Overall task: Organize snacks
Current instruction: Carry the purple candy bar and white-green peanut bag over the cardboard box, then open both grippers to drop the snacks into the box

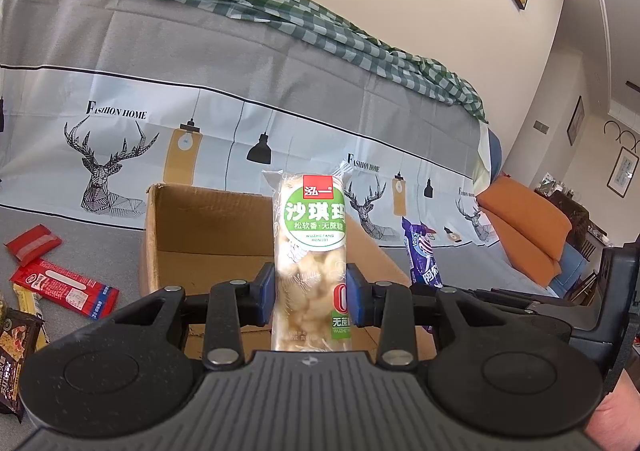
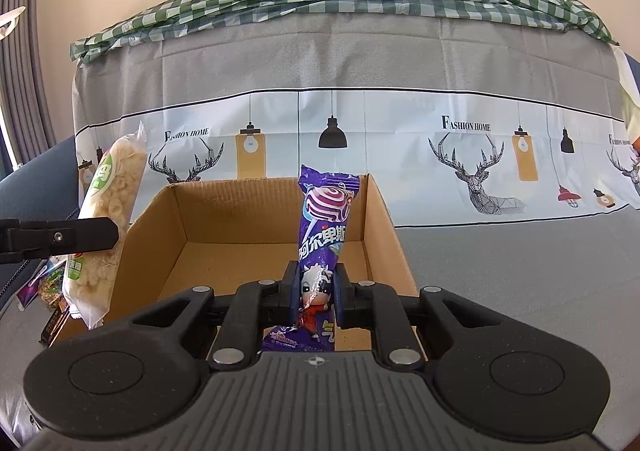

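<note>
My left gripper (image 1: 311,293) is shut on a clear sachima snack pack (image 1: 310,251) with a green label, held upright in front of an open cardboard box (image 1: 176,211). My right gripper (image 2: 317,297) is shut on a purple candy packet (image 2: 324,227), held upright over the near edge of the same box (image 2: 240,219), whose inside looks bare. The purple packet also shows at the right of the left wrist view (image 1: 422,255). The sachima pack and the left gripper's finger show at the left of the right wrist view (image 2: 108,219).
Red snack packs (image 1: 64,285), a yellow bar (image 1: 28,303) and a dark packet (image 1: 16,355) lie on the grey cloth left of the box. More packets (image 2: 48,287) lie left of the box in the right wrist view. A covered sofa back (image 2: 360,63) stands behind.
</note>
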Available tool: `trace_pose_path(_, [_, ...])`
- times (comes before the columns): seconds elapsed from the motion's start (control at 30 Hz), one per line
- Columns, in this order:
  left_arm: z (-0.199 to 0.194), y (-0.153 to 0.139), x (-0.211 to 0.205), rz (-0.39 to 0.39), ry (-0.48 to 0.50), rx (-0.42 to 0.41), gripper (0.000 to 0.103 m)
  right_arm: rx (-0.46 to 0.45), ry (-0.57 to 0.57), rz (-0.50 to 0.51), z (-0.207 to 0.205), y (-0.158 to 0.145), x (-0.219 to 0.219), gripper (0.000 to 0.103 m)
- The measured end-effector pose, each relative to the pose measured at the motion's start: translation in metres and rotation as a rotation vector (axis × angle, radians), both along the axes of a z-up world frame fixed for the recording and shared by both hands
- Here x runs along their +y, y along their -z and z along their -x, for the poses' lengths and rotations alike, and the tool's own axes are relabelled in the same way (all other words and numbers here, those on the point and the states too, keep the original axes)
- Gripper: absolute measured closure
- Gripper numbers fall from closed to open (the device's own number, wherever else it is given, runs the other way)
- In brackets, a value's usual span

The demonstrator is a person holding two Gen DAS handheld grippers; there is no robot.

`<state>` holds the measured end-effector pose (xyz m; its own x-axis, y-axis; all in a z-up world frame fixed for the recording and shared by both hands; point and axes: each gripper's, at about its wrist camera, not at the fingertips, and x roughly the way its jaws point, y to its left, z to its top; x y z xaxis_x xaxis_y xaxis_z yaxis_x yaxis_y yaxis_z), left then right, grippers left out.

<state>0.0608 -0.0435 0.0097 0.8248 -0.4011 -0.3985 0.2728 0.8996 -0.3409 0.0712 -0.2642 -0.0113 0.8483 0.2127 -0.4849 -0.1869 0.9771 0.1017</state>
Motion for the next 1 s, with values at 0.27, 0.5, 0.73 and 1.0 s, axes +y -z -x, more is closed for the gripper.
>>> trace_pose_path(0.27, [-0.0002,0.0000,-0.0003,-0.001,0.000,0.000,0.064,0.001,-0.004,0.004,-0.0008,-0.0003,0.0001,0.086])
trace_pose_path(0.5, [0.0002,0.0007,-0.0010,0.001,0.004,0.001,0.064,0.003,-0.004,0.003,-0.0013,-0.0004,0.0000,0.086])
trace_pose_path(0.73, [0.0005,0.0011,-0.0014,0.004,0.007,0.002,0.064,0.004,-0.004,0.003,-0.0013,-0.0003,0.0003,0.086])
trace_pose_path(1.0, [0.0007,-0.0002,0.0038,0.020,-0.002,0.002,0.062,0.010,0.001,0.004,-0.0041,0.0019,-0.0010,0.079])
